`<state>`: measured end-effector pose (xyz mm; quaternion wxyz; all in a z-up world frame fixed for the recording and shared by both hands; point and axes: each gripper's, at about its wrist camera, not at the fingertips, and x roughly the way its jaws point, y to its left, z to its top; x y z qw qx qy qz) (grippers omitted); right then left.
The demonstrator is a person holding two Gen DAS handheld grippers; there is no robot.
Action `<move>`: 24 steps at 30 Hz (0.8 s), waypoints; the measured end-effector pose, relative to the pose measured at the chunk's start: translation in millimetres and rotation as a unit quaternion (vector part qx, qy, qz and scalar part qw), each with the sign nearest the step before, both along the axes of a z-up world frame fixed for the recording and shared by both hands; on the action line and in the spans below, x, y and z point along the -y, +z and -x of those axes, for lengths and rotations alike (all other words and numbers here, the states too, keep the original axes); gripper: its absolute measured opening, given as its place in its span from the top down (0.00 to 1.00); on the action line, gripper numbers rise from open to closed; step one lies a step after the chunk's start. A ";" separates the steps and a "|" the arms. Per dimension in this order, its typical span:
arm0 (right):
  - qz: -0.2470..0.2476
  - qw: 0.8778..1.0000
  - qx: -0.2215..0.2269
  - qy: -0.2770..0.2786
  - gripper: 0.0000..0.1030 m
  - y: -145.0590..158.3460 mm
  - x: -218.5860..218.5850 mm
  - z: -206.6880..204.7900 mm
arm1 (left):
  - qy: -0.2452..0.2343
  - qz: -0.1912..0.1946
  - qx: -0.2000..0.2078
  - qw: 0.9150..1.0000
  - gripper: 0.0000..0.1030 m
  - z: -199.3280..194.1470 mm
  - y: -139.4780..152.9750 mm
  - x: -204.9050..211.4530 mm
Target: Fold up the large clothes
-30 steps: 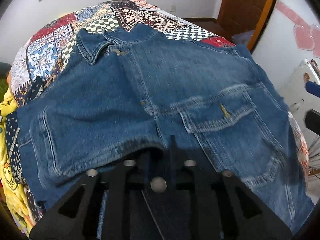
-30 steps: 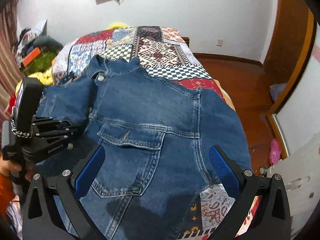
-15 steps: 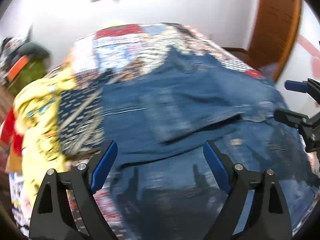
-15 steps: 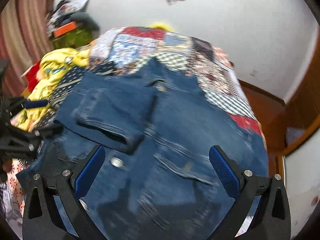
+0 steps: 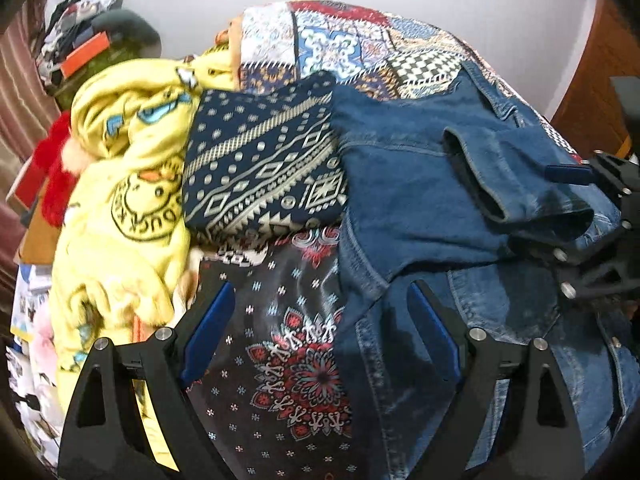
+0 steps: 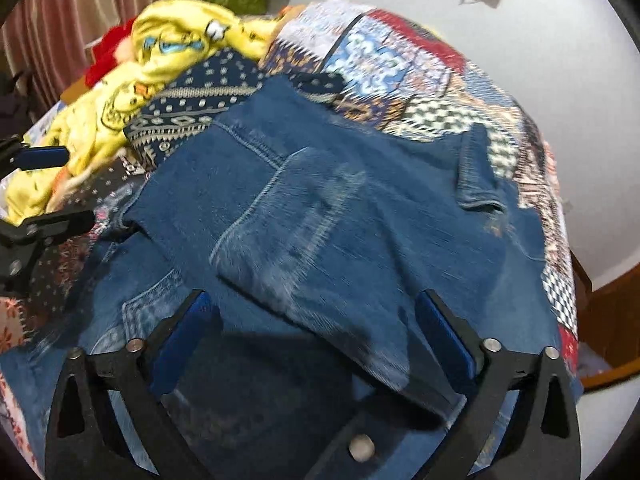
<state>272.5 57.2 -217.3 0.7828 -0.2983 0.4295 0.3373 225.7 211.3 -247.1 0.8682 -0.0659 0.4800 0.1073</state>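
A blue denim jacket point(image 5: 420, 184) lies on a patchwork bedspread point(image 5: 352, 40). Its left sleeve point(image 5: 516, 176) is folded across the jacket front. My left gripper point(image 5: 320, 336) is open and empty, low over the jacket's left edge and the bedspread. My right gripper point(image 6: 316, 332) is open and empty, just above the folded sleeve point(image 6: 288, 232) and the jacket body point(image 6: 420, 208). The right gripper also shows at the right edge of the left wrist view point(image 5: 600, 216). The left gripper's fingers point(image 6: 40, 156) show at the left edge of the right wrist view.
A folded navy patterned garment point(image 5: 260, 168) and a yellow printed garment point(image 5: 128, 184) lie left of the jacket on the bed. Red cloth point(image 5: 56, 168) and clutter point(image 5: 80, 52) sit beyond. A white wall point(image 6: 560, 100) and wooden door point(image 5: 600, 72) are behind.
My left gripper has let go of the sleeve, opened, and swung left off the jacket. The sleeve now lies folded across the front. My right gripper has moved left over the sleeve.
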 end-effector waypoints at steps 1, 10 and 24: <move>0.005 1.000 -0.004 0.002 0.19 -3.4 -3.2 -1.7 | 0.000 0.000 -0.002 1.000 0.15 -0.3 -1.3 -1.1; -0.046 0.998 -0.035 -0.002 0.83 10.1 6.2 1.6 | 0.001 0.004 -0.001 1.000 0.15 1.7 -0.3 1.7; -0.209 0.966 0.025 -0.151 0.85 113.0 131.5 -29.2 | -0.045 -0.014 0.038 0.998 0.15 -25.1 44.0 56.9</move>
